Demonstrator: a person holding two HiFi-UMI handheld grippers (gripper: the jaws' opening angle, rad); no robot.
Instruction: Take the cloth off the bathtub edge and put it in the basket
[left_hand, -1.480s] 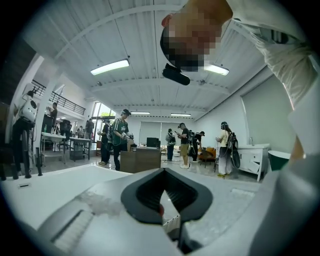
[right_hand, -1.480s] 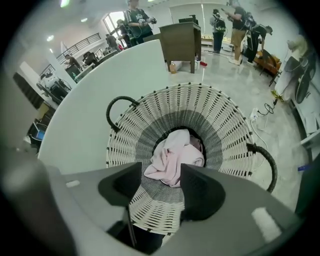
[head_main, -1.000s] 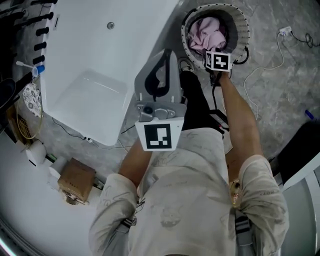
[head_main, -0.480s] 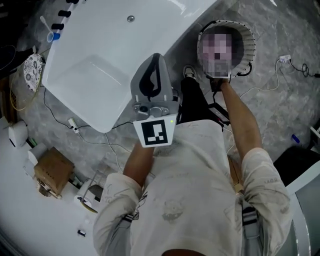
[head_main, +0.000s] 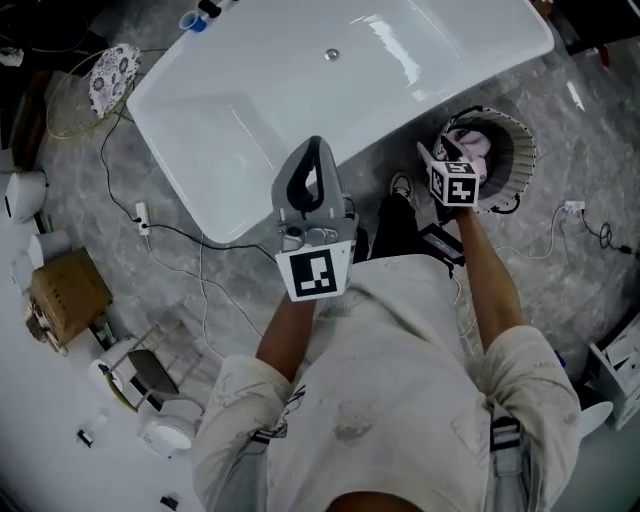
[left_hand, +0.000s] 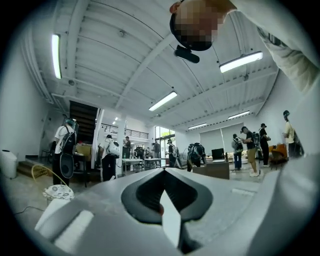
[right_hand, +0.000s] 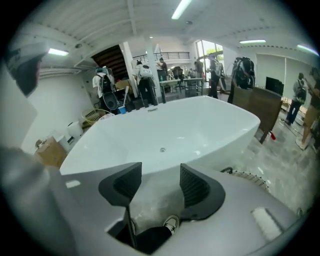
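The right gripper (right_hand: 160, 184) stood with jaws spread and empty, on an outstretched arm just beside the basket (head_main: 528, 165) and facing the bathtub (head_main: 300, 90). The left gripper (left_hand: 162, 180) was pressed together on nothing, held upright before the chest. The pink cloth (head_main: 471, 146) lay bunched inside the basket; judged light, soft and limp, best pinched at a raised fold.

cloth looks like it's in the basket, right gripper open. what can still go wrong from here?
1. The right gripper, fingers apart and empty, hangs right by the basket rim. A careless pull-away could tip the basket or snag the pink cloth.
2. A black cable and a white cable lie not far from the person's shoe, a likely trip hazard when stepping back.
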